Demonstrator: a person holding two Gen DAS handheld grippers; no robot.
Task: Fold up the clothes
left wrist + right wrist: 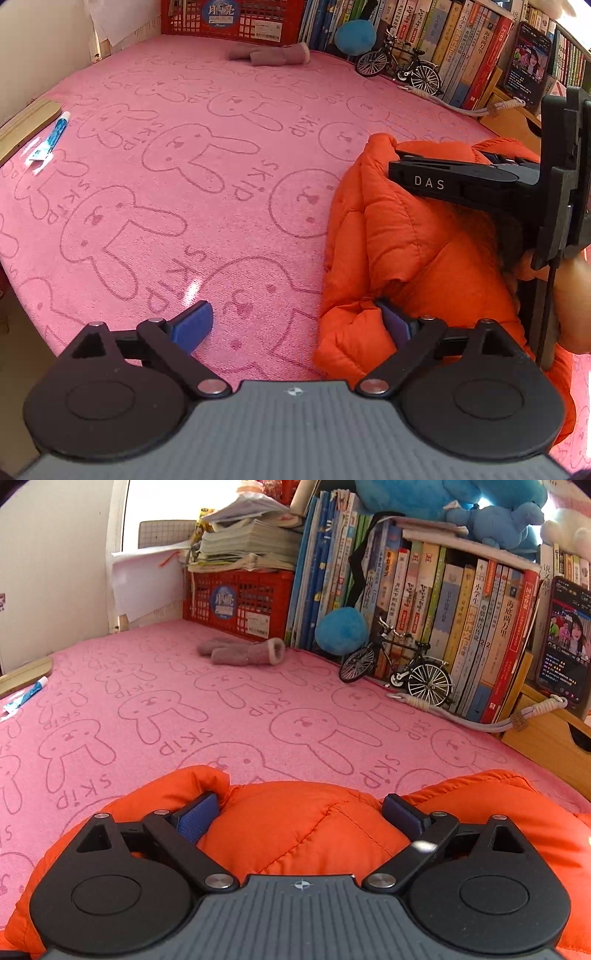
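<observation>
While the puffy orange quilted jacket (295, 823) lies bunched on the pink rabbit-print towel (166, 177), your right gripper (299, 812) sits over it with its jaws spread wide, a rounded bulge of padding between the blue pads (195, 816) but not pinched. Your left gripper (295, 325) also stands wide open; its right pad touches the jacket's edge at four o'clock, the other hangs over bare towel. A toothpaste tube (51, 138) lies at nine o'clock, a grey fuzzy sock (247, 651) at twelve, a small model bicycle (399, 664) at one.
</observation>
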